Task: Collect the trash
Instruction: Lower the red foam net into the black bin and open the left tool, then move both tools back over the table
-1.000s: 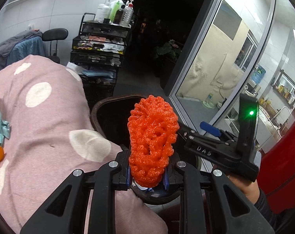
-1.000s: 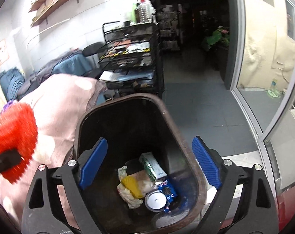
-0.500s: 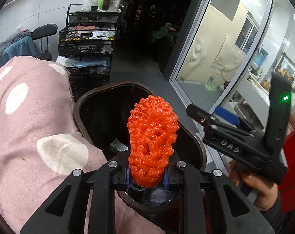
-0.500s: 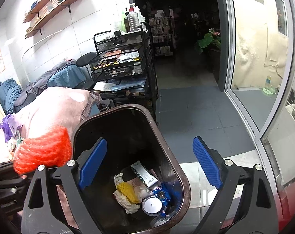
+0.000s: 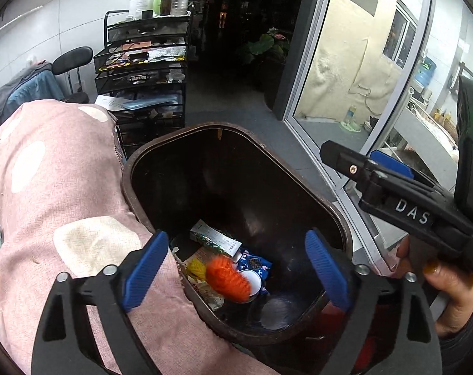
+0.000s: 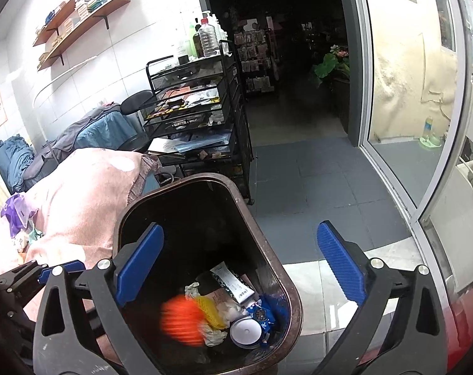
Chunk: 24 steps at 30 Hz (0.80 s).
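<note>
A dark brown trash bin stands open beside a pink spotted blanket. The orange foam net is blurred, inside the bin on top of other trash: a white cup, a yellow wrapper, a printed packet. It also shows in the right wrist view, in the bin. My left gripper is open and empty above the bin's near rim. My right gripper is open and empty above the bin; in the left wrist view its body is at the right.
The pink blanket with pale spots lies left of the bin. A black wire cart with bottles on top stands behind. A glass door frame runs along the right. Grey floor tiles lie beyond the bin.
My left gripper has opened and let go of the orange foam net, which has dropped into the bin. The left gripper moved further over the bin. The right gripper stays open.
</note>
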Each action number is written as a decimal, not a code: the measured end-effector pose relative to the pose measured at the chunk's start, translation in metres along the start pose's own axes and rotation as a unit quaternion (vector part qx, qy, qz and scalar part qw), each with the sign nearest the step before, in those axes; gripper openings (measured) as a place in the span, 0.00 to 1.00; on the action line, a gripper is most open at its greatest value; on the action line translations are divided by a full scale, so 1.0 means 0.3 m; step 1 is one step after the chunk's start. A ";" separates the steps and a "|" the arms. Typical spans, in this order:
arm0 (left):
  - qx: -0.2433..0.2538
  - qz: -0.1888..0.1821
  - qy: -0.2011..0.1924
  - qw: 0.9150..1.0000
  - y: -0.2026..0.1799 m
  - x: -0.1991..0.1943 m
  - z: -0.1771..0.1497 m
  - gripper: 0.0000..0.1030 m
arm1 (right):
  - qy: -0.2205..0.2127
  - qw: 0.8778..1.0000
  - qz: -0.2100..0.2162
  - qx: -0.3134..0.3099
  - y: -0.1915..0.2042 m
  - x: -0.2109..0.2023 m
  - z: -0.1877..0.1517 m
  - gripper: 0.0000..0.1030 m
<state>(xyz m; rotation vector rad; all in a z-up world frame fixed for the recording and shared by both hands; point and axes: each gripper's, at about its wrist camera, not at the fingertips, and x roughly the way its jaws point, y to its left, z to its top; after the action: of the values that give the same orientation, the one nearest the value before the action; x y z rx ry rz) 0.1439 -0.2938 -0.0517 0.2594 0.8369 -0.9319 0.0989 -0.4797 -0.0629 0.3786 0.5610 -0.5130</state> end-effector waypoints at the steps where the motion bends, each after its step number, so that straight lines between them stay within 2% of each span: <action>1: 0.000 -0.001 -0.002 1.000 0.001 -0.001 -0.001 0.88 | 0.000 1.000 0.001 0.001 -0.001 0.000 0.000 0.95; 11: 0.000 -0.012 -0.058 0.998 -0.002 -0.061 0.003 0.94 | -0.005 1.000 0.009 0.003 0.003 -0.007 -0.006 0.95; 19: 0.016 0.000 -0.111 0.994 -0.009 -0.193 -0.019 0.95 | -0.034 0.999 0.039 -0.008 0.039 -0.046 -0.014 0.95; 24: -0.003 0.005 -0.116 0.993 0.043 -0.240 -0.047 0.95 | -0.052 0.997 0.058 -0.027 0.085 -0.078 -0.011 0.95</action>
<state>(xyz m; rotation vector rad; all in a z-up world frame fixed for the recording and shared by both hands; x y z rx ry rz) 0.1240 -0.2351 -0.0103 0.1469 0.6243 -0.9301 0.0946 -0.4493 -0.0466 0.3292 0.4486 -0.4016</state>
